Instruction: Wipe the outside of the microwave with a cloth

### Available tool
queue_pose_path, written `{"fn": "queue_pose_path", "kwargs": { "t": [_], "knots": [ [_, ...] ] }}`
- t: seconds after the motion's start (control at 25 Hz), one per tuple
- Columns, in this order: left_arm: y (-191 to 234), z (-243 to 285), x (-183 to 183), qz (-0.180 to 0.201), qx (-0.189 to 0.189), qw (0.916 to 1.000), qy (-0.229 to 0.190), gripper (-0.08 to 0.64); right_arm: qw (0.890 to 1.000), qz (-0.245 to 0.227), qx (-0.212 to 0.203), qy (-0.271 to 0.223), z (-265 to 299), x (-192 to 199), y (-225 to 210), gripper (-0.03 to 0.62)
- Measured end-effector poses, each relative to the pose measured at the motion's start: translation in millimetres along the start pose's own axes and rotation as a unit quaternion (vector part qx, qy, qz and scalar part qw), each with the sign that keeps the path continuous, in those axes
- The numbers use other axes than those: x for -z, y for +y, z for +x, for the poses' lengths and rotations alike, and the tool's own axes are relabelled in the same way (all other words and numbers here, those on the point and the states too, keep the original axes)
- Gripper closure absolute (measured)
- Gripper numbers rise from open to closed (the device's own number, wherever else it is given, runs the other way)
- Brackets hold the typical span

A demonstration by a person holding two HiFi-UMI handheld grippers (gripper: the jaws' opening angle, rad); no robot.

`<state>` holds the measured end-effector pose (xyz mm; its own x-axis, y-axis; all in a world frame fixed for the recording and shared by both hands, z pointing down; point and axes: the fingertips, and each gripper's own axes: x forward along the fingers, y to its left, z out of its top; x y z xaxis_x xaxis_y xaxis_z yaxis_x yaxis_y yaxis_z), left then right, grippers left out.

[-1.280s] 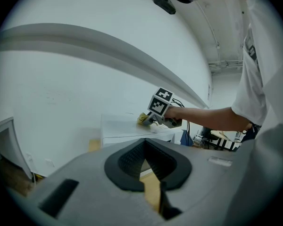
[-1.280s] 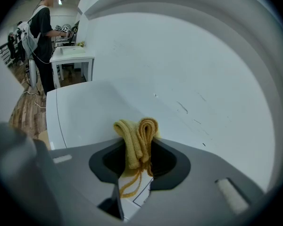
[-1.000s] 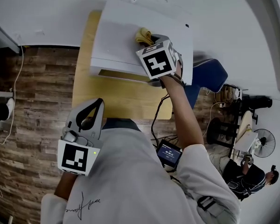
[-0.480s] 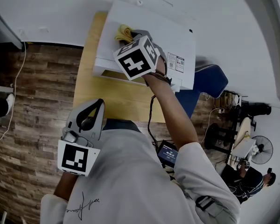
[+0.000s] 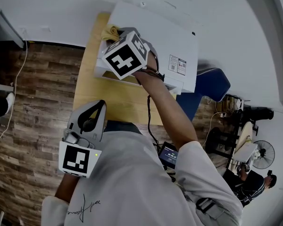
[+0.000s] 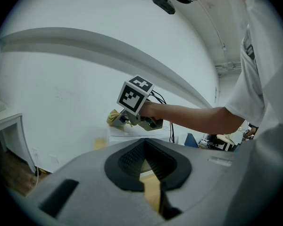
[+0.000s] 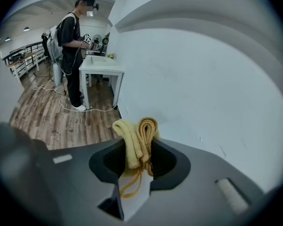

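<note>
Right claw (image 7: 140,157), clamped on the yellow cloth (image 7: 134,138), has slid left across the microwave (image 5: 172,32) top; left claw (image 6: 142,160) stays closed.

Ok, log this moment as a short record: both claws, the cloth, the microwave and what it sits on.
Microwave: white, on wooden table
Right claw: shut on yellow cloth
Cloth position: left end of the microwave top
Left claw: shut, empty, held back near the table's front edge
</note>
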<state>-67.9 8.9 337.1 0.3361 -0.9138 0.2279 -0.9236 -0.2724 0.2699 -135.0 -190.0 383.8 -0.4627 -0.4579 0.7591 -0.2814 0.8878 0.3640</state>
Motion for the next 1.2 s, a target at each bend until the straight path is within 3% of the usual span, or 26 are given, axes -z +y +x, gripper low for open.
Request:
{"fn": "queue_pose_path", "kwargs": {
  "t": [0.2,0.36,0.56,0.76,1.2],
  "knots": [
    [-1,1,-5,-0.015,0.004,0.9999,-0.007,0.568,0.995,0.035,-0.082,-0.047,-16,-13,30,0.468],
    [-2,7,-3,-0.001,0.023,0.9997,0.005,0.568,0.991,0.05,-0.104,-0.072,-45,-9,31,0.468],
    [0,13,-12,0.016,0.036,0.9992,-0.001,0.568,0.994,0.057,-0.051,-0.073,-81,19,-3,0.468],
    [-15,26,-8,0.026,0.065,0.9975,0.009,0.568,0.995,0.092,0.005,-0.04,-103,76,-48,0.468],
    [-35,61,-5,0.042,0.115,0.992,0.032,0.568,0.982,0.153,0.096,0.054,-136,207,-121,0.468]
  ]
}}
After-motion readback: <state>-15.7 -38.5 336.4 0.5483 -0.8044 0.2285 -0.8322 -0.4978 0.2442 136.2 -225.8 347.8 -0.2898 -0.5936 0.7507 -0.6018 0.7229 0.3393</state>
